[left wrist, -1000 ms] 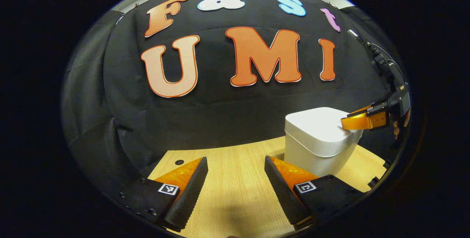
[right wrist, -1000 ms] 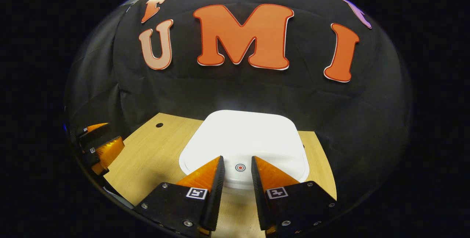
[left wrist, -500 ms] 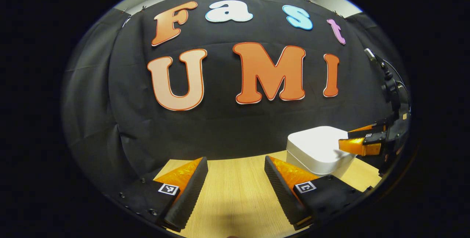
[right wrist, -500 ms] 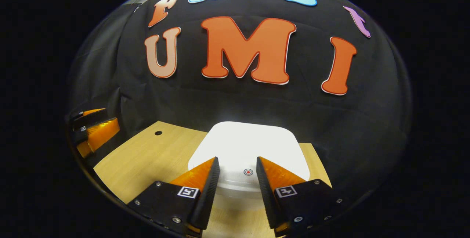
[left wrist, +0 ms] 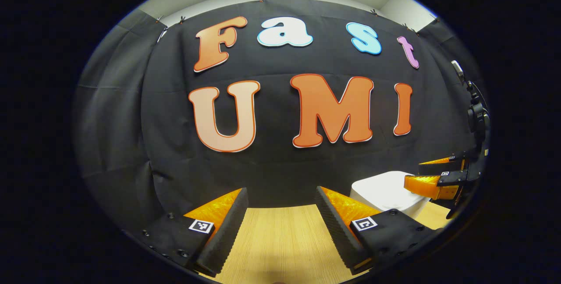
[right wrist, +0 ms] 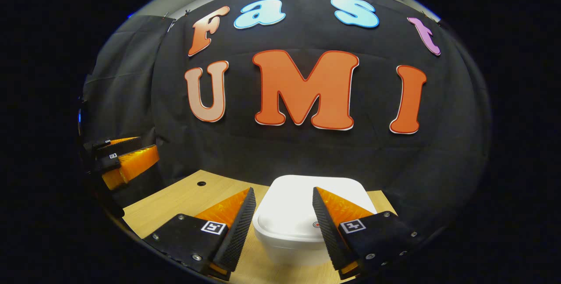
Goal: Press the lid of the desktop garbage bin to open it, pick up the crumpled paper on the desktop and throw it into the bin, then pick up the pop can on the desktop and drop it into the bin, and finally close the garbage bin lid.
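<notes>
**A:** Bin (right wrist: 302,227) on the wooden desktop (right wrist: 184,200), near the back edge by the black cloth wall (right wrist: 285,157). Lid (right wrist: 298,205) down flat, seated on the body all round. Small round mark at the lid's near edge, likely the press spot.

**B:** Right gripper (right wrist: 284,218) just above and in front of the lid, fingers apart, clamped on nothing, straddling the near edge without touching. Lined up on that mark, judging by the aim.

**A:** Left gripper (left wrist: 281,222) off to the side over bare desktop, fingers also apart and empty. Parked clear of the bin, probably to leave room. Bin at the right edge of the left gripper view (left wrist: 385,192), right gripper over it.

**B:** Paper and can: not seen. Closed lid fits either a press still to come or a lid shut over contents. Cannot settle which.
</notes>
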Action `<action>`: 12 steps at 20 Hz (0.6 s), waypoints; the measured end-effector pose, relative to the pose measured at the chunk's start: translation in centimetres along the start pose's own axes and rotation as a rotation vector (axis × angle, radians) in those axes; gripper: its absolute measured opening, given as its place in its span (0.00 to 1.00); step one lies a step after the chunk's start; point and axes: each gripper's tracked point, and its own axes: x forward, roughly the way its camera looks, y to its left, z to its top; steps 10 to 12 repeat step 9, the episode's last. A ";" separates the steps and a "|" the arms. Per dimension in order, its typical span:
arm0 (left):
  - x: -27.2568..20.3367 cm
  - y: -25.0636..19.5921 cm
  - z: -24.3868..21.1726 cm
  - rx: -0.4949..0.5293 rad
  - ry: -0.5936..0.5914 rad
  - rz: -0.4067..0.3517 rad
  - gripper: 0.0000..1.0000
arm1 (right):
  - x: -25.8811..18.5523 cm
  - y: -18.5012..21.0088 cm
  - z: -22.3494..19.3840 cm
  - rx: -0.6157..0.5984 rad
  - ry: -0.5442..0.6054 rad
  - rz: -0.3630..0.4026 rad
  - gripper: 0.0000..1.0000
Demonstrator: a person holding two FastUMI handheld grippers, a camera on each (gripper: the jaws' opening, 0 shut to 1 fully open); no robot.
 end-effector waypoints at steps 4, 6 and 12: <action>-0.3 1.0 1.1 -0.007 -0.054 0.034 0.96 | -0.6 0.7 0.9 -0.018 -0.066 0.006 0.94; -0.5 1.3 1.5 -0.010 -0.074 0.046 0.97 | -0.7 1.0 0.6 -0.026 -0.068 0.005 0.98; -0.8 1.9 1.7 -0.001 -0.086 0.062 1.00 | -0.6 1.5 -0.1 -0.020 -0.051 0.008 0.98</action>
